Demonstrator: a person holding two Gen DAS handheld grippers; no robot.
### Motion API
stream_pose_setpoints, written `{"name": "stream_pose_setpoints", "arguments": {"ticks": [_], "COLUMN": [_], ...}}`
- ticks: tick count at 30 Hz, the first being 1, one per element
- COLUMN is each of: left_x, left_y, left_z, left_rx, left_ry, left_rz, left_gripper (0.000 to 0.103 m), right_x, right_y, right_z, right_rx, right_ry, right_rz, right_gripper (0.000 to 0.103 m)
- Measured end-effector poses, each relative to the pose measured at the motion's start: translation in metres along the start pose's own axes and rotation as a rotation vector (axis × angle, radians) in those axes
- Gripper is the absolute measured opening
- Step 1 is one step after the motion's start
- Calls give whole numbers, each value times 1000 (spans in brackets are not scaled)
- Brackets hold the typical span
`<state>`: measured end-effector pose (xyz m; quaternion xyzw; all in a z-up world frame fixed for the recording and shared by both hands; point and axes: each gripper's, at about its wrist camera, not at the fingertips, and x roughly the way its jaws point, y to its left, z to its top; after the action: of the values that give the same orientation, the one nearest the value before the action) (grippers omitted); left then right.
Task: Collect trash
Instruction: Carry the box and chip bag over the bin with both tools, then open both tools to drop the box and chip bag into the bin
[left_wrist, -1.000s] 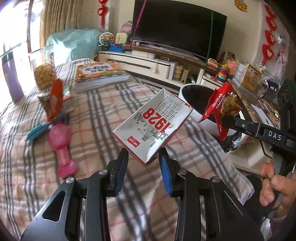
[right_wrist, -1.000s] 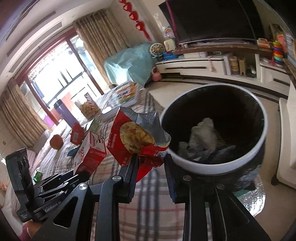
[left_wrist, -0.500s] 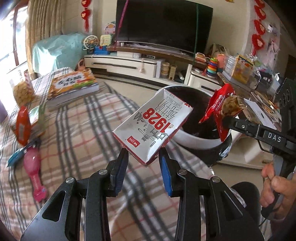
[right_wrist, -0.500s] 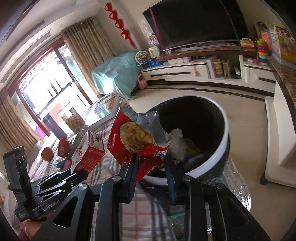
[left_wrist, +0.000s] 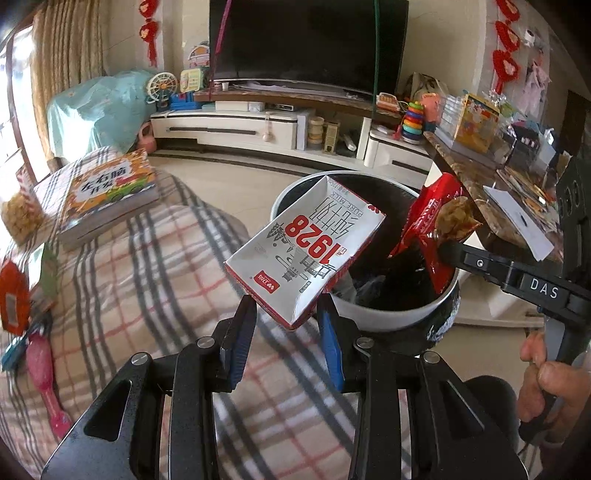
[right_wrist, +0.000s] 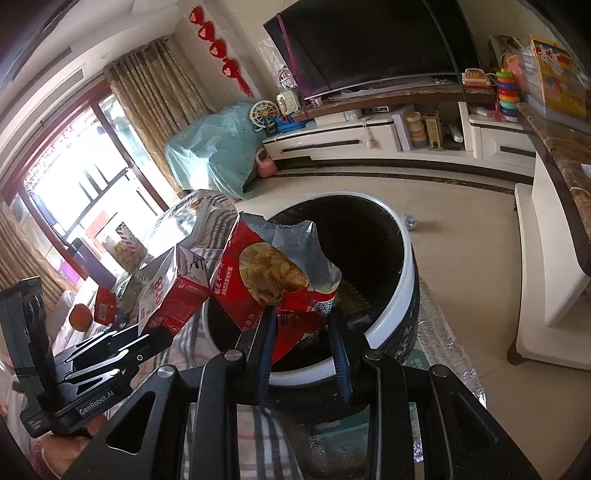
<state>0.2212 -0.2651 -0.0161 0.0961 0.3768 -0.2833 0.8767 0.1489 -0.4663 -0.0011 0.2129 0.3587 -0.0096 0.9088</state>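
Note:
My left gripper (left_wrist: 286, 314) is shut on a white and red milk carton (left_wrist: 306, 251), holding it tilted in the air at the near rim of the round white bin (left_wrist: 369, 317). The right gripper (right_wrist: 301, 317) is shut on a torn red crisp bag (right_wrist: 273, 273), which hangs over the bin (right_wrist: 400, 288) opening. In the left wrist view the crisp bag (left_wrist: 432, 225) and the right gripper (left_wrist: 448, 251) sit over the bin's right side. In the right wrist view the milk carton (right_wrist: 171, 291) and left gripper (right_wrist: 155, 338) are to the left of the bin. Dark trash lies inside the bin.
A checked cloth (left_wrist: 147, 280) covers the surface beside the bin, with a book (left_wrist: 107, 192), a pink toy (left_wrist: 44, 365) and red packets (left_wrist: 14, 295) on its left side. A TV cabinet (left_wrist: 240, 125) stands at the back, a marble counter (left_wrist: 491, 195) on the right.
Both grippers have carried their loads across the cloth towards the bin; the carton now reaches its rim and the crisp bag is over its opening. Both grips are unchanged.

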Motion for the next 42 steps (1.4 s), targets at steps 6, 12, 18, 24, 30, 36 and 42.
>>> {"name": "stream_pose_setpoints", "arguments": {"ticks": [6, 12, 18, 24, 30, 36, 42], "left_x": [9, 17, 25, 31, 34, 26, 8], "left_y": [-9, -18, -23, -25, -26, -22, -8], "left_z": [8, 17, 23, 25, 27, 24, 7], "left_rx": [23, 45, 54, 52, 44, 31, -15], "left_ry": [10, 19, 39, 61, 74, 56, 19], "left_rz": [-4, -7, -17, -26, -24, -7, 15], "left_gripper": [33, 33, 33, 33, 34, 45, 65], "right_x": [1, 2, 6, 10, 13, 12, 7], "right_y": [-7, -13, -17, -18, -22, -23, -17], "right_z": [6, 12, 17, 18, 21, 23, 17], "right_rx": [3, 4, 10, 14, 24, 31, 28], "right_ry": [-6, -6, 7, 14, 22, 14, -3], "right_rz": [-7, -17, -16, -15, -15, -17, -1], "right_gripper": [28, 28, 29, 29, 32, 45, 62]}}
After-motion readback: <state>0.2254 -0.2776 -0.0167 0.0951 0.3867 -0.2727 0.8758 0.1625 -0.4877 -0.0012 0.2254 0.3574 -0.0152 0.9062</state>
